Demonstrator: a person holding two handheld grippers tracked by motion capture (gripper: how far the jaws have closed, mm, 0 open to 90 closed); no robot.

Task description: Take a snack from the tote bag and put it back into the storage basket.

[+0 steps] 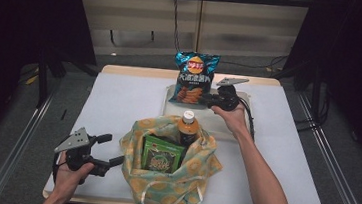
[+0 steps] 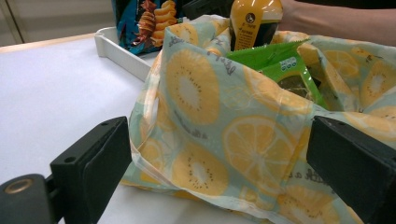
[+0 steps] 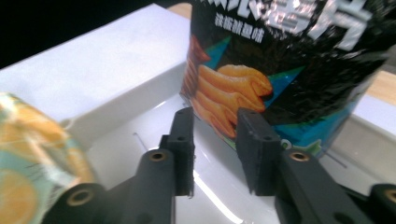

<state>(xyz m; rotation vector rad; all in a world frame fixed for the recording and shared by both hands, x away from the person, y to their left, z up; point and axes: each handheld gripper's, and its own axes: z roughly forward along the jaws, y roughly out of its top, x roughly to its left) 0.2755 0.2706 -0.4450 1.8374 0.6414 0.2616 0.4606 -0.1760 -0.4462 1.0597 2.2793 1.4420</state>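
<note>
A: Where is the chip bag (image 1: 194, 78) seen?

B: It is stood upright in the white tray (image 1: 226, 129) at the far middle of the table (image 1: 119, 101), just behind the fruit-print cloth bag (image 1: 171, 181). A blue and black wrapper with ridged chips printed on it is shown in the right gripper view.

A: How is the right gripper (image 1: 208, 100) placed?

B: It is held level at the chip bag's lower right edge. In the right gripper view its jaws are parted a little, and the bag's lower corner (image 3: 224, 121) is seen at the gap between them. Whether the pads are pressed on the wrapper cannot be told; a clear gap is seen at the left jaw.

A: And the left gripper (image 1: 114, 151)?

B: It is held low at the near left of the table, and its jaws are spread wide. The cloth bag's side (image 2: 219, 140) is seen between them in the left gripper view, without being pinched.

A: What is held in the cloth bag?

B: A bottle with a white cap (image 1: 188, 125) is stood at its far side, and a green snack packet (image 1: 161, 155) is propped in front of it.
</note>
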